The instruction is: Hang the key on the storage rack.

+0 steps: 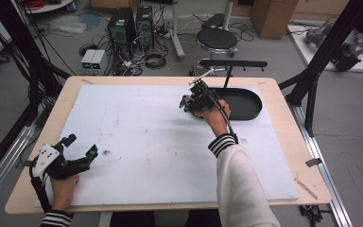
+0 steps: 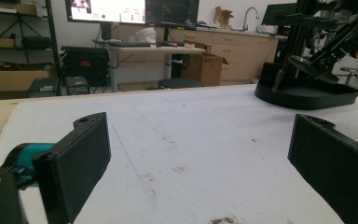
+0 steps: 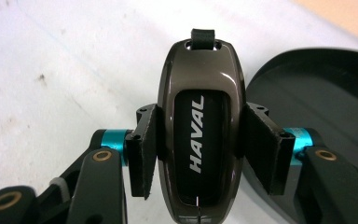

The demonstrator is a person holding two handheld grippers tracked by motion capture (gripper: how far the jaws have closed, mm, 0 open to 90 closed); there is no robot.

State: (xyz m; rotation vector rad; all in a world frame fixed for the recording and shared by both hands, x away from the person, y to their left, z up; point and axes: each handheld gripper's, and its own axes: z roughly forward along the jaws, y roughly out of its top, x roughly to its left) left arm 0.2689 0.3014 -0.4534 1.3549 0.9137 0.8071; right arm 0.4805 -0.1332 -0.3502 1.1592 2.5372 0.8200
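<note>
A HAVAL car key fob (image 3: 199, 130) is pinched by its smooth sides in the right claw (image 3: 200, 149), apparently above the black tray (image 3: 326, 98); it could slip. The left claw (image 2: 200, 158) is spread, resting on the desk (image 1: 146, 142).

In the high view the car key fob (image 3: 198, 126) is too small to tell apart from the right gripper (image 1: 192, 98) and the hand around it. In the right gripper view the fob's lower end runs off the bottom edge, and the black tray (image 3: 326, 98) is cut by the right edge. In the left gripper view both pads (image 2: 77, 158) are cropped at the bottom, and the stand on the tray is cut off at the top.
</note>
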